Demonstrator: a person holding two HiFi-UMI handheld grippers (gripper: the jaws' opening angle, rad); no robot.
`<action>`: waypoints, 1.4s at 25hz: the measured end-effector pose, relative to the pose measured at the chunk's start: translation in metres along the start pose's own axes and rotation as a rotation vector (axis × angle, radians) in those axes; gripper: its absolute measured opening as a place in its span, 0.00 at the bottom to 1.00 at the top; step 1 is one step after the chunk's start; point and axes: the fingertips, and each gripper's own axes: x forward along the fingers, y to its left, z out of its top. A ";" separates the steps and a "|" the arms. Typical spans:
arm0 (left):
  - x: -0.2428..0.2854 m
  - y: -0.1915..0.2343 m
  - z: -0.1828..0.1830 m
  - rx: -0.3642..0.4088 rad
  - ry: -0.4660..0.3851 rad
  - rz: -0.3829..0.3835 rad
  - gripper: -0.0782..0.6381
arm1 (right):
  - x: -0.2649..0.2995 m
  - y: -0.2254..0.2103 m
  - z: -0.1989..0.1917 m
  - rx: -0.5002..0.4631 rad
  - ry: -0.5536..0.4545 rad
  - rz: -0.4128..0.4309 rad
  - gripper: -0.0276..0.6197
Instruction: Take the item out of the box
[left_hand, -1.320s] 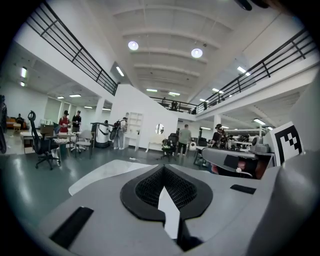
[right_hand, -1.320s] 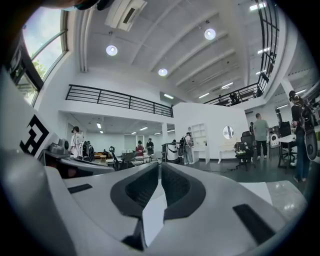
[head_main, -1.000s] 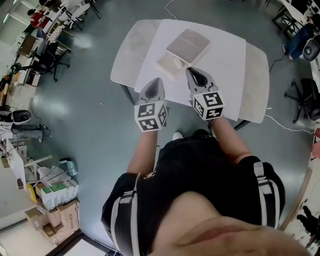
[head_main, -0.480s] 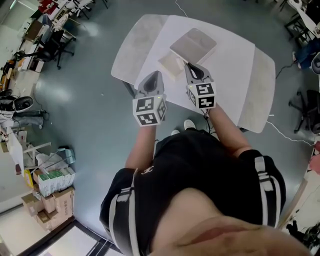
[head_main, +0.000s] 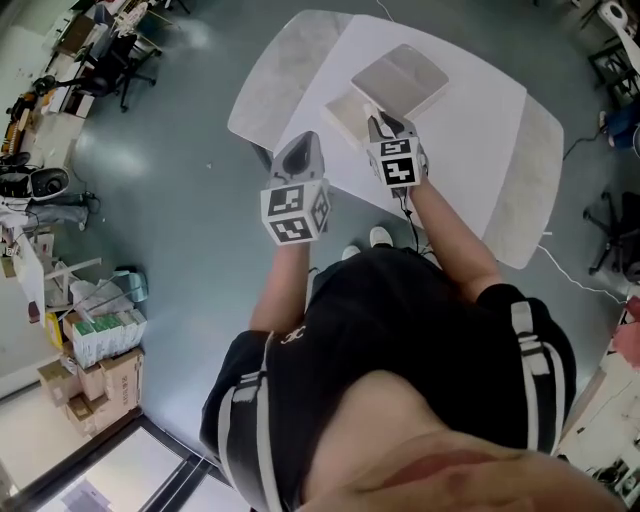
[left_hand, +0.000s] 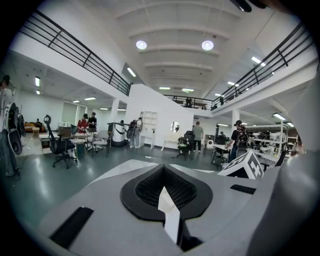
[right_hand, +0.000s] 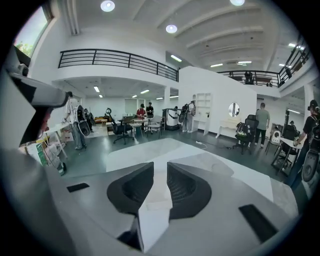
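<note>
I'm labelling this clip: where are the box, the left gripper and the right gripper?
box (head_main: 405, 80), head view, its grey top.
left gripper (head_main: 306, 142), head view, jaw tips.
right gripper (head_main: 378, 122), head view, jaw tips.

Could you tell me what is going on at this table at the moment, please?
A person stands at a white table with a two-jaw gripper in each hand. A flat grey box lies on it, with a paler flat piece right beside it. The right gripper reaches over that pale piece, jaws apart with nothing between them. The left gripper hangs by the table's near edge, jaws together and empty. Nothing is lifted yet.
</note>
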 end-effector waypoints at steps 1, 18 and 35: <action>-0.001 0.003 -0.001 -0.004 0.001 0.009 0.13 | 0.006 0.000 -0.005 -0.001 0.024 -0.001 0.12; -0.009 0.061 -0.017 -0.074 0.041 0.115 0.13 | 0.104 -0.015 -0.064 0.078 0.368 -0.071 0.16; 0.016 0.115 -0.015 -0.103 0.042 0.169 0.13 | 0.169 -0.030 -0.124 0.037 0.644 -0.177 0.19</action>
